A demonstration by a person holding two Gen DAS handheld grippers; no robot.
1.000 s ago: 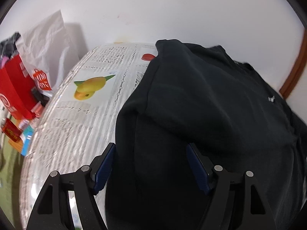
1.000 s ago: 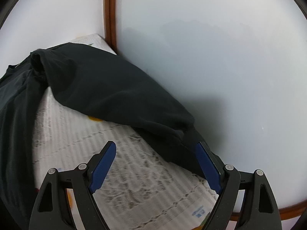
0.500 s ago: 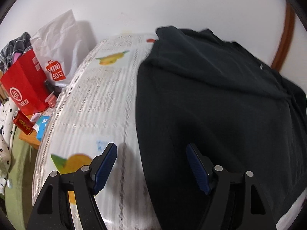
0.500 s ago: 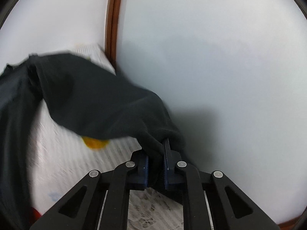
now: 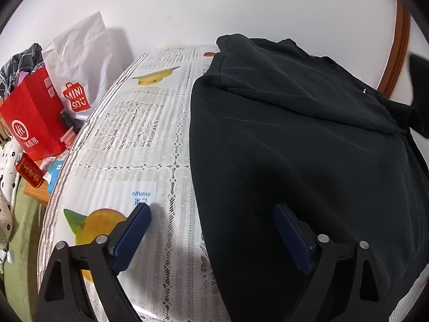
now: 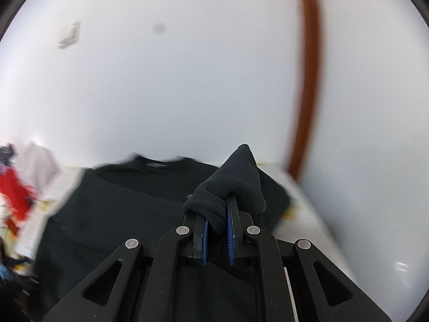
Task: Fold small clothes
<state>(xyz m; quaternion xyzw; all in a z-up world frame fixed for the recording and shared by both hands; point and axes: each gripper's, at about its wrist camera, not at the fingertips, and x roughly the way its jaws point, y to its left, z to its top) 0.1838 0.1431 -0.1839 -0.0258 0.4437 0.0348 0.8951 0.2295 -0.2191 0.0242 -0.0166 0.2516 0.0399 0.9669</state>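
The black long-sleeved knit garment lies spread flat on the tabletop, which is covered with a white lace-patterned cloth printed with mango pictures. Its body runs lengthwise away from the left wrist camera toward the white wall, collar end farthest, and it fills the right half of that view. The relation that matters is the sleeve: its cuffed end is lifted off the surface and lies directly ahead of the right tool, with the garment's body spread below and to the left of that tool. The right tool is therefore the one engaged; by my judgement the sleeve has to travel leftward across the body to make the fold.

The right tool's blue pads are pressed nearly together, pinching the ribbed cuff of the black sleeve, which bunches up in a peak above the jaws.

The left tool is spread wide and holds nothing. Its left pad hovers over the bare patterned cloth near a printed mango, its right pad over the garment's lower body; whether either pad touches the surface cannot be told. The garment's left edge runs between the two pads.
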